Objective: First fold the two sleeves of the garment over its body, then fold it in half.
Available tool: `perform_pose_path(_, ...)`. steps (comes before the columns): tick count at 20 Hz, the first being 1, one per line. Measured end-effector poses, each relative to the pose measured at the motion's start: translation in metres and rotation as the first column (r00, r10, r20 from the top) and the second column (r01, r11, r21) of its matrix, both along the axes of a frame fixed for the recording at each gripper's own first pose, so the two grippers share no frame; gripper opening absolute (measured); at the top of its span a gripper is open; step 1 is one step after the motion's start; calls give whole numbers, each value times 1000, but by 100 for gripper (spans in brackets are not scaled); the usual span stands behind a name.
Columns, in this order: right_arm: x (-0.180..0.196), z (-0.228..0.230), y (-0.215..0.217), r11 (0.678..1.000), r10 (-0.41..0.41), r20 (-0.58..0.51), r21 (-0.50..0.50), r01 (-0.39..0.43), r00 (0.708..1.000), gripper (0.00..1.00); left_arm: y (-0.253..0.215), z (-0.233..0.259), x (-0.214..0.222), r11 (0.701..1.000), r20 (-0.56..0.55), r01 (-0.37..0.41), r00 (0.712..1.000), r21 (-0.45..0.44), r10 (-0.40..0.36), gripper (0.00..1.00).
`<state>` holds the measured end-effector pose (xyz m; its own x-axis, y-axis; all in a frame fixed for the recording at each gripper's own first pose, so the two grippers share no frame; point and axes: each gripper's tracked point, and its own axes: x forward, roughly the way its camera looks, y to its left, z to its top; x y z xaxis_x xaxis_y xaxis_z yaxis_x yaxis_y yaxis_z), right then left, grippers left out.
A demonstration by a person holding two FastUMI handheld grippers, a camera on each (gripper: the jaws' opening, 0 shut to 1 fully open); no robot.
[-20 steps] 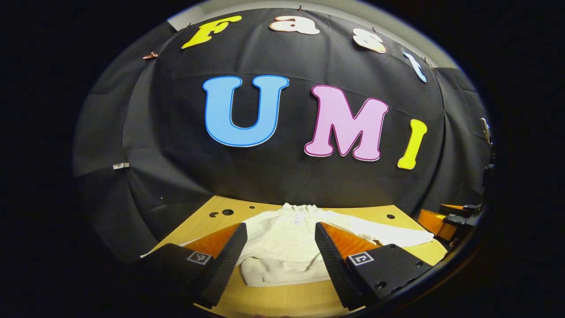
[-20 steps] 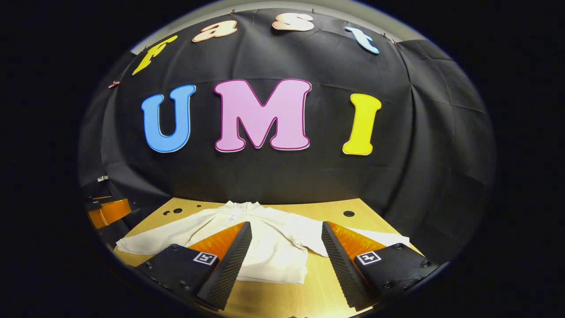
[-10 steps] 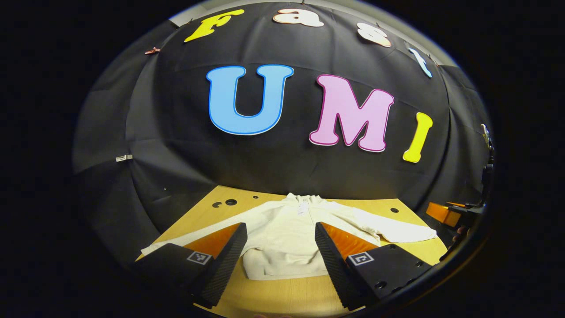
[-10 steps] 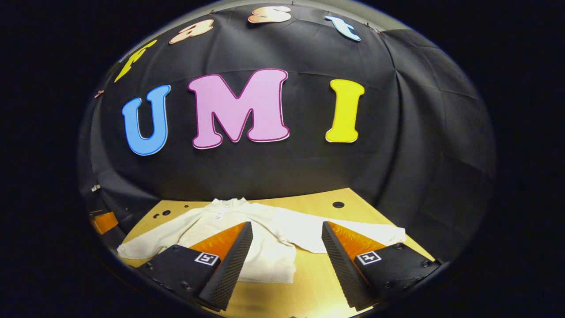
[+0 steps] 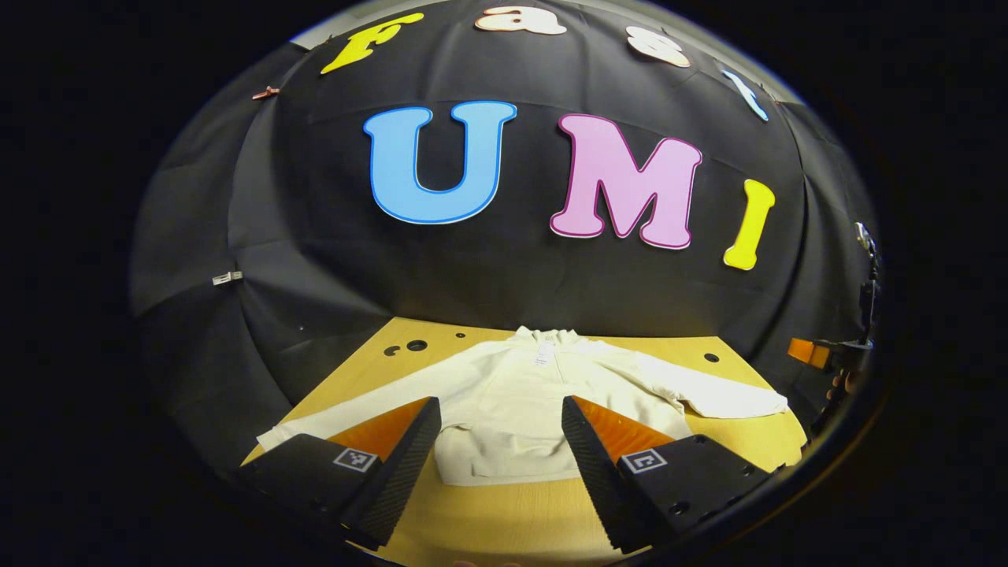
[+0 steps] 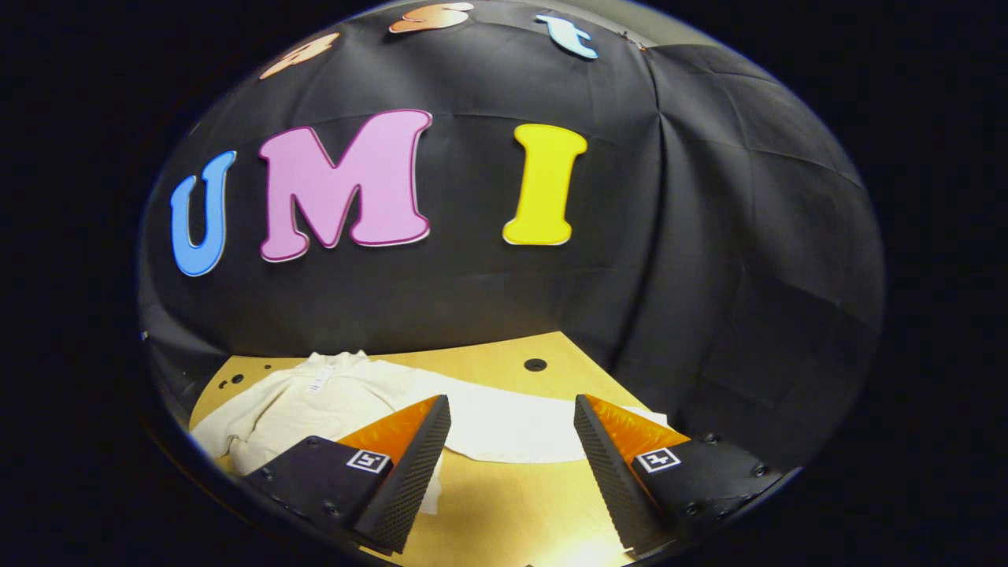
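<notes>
- In the left gripper view, a cream-white garment is lying flat and face up on the wooden desk, with its collar pointing toward the black cloth wall at the far edge of the desk.
- Both sleeves are lying spread out from the garment's body: one sleeve is reaching toward the near left corner of the desk, the other sleeve is stretching out to the right of the body, its cuff resting near the desk's right edge.
- The left tool is hovering just in front of the garment's hem, with its two fingers standing wide apart and nothing between them; the hem is showing through the gap.
- Beyond the right cuff of the garment, at the rim of the left gripper view, a small part of the other tool and a fingertip of the hand holding it are showing.
- In the right gripper view, the right tool is hanging in front of the garment's right sleeve, which is running across the gap between its fingers.
- That tool's fingers are also spread wide and are gripping nothing.
- Small round holes are showing in the desk beside the garment's collar.
</notes>
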<state>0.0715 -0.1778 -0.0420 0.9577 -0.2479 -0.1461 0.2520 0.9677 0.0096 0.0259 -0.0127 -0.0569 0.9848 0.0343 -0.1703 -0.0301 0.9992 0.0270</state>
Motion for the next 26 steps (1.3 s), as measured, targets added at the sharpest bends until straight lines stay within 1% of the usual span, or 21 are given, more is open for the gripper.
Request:
perform_pose_path(6, 22, -34, -81, 994, -108, -76, 10, 109, 991, 97, -16, -6, 3, 1000, -7, -27, 1000, 2, 27, 96)
perform_pose_path(11, 45, -74, -136, 983, -173, -156, 33, 180, 972, 97, -28, -18, 7, 999, -27, -47, 999, 5, 47, 96)
perform_pose_path(15, 62, -113, -171, 974, -210, -229, 29, 223, 950, 97, -38, -18, 11, 998, -30, -59, 998, 2, 59, 96)
perform_pose_path(17, 72, -131, -185, 971, -218, -260, 43, 237, 940, 97, -43, -17, 12, 998, -26, -56, 998, 2, 56, 96)
perform_pose_path(21, 85, -163, -211, 963, -239, -327, 43, 267, 914, 98, -49, -29, 9, 999, -64, -51, 997, 5, 52, 96)
perform_pose_path(24, 89, -183, -228, 945, -262, -377, 84, 315, 888, 98, -48, -37, 2, 998, -94, -56, 994, -4, 55, 96)
perform_pose_path(26, 91, -196, -238, 932, -287, -404, 92, 351, 869, 98, -45, -42, -1, 998, -110, -67, 992, -3, 67, 96)
